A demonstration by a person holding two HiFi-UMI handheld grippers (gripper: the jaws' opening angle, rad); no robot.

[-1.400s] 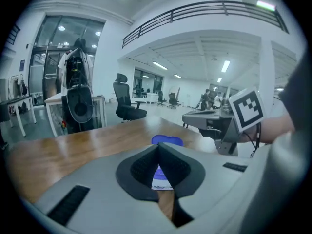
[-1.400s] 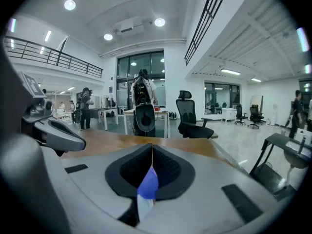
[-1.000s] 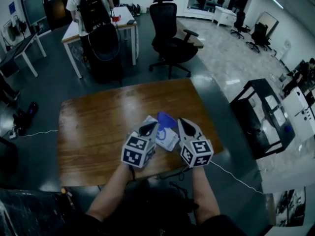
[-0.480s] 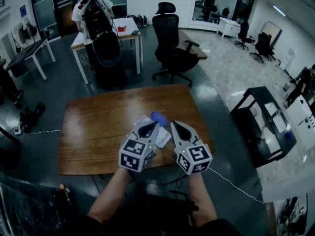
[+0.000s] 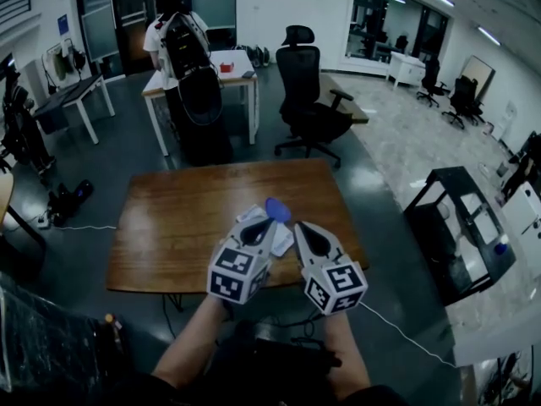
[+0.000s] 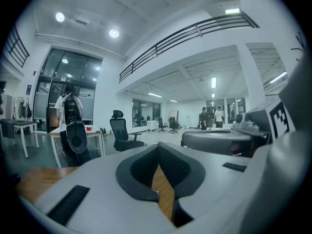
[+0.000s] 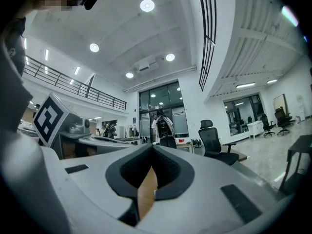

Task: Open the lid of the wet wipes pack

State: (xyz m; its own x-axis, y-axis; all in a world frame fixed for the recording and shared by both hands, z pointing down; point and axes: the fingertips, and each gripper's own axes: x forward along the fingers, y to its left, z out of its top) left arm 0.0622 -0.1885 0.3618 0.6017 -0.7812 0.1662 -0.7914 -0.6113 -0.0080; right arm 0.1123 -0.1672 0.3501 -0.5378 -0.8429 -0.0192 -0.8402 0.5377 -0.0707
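The wet wipes pack (image 5: 285, 242) lies on the wooden table (image 5: 177, 218), white, with its blue lid (image 5: 277, 209) standing open at the far end. Both grippers hover above the table's near edge, partly covering the pack in the head view. My left gripper (image 5: 261, 227) is shut with nothing between its jaws, over the pack's left side. My right gripper (image 5: 302, 230) is shut and empty, just right of the pack. In the left gripper view the left gripper (image 6: 158, 154) points level across the room; the right gripper view shows the right gripper (image 7: 152, 154) the same way. Neither view shows the pack.
Beyond the table stand a black office chair (image 5: 308, 100) and a white desk (image 5: 207, 70) with a person wearing a backpack (image 5: 182, 36). A black trolley (image 5: 461, 227) stands on the right. A white cable (image 5: 406, 307) runs over the floor by the table's near right corner.
Both grippers have risen off the pack and drawn back toward me, still shut. The pack stays on the table with its blue lid up. The head view has tilted up.
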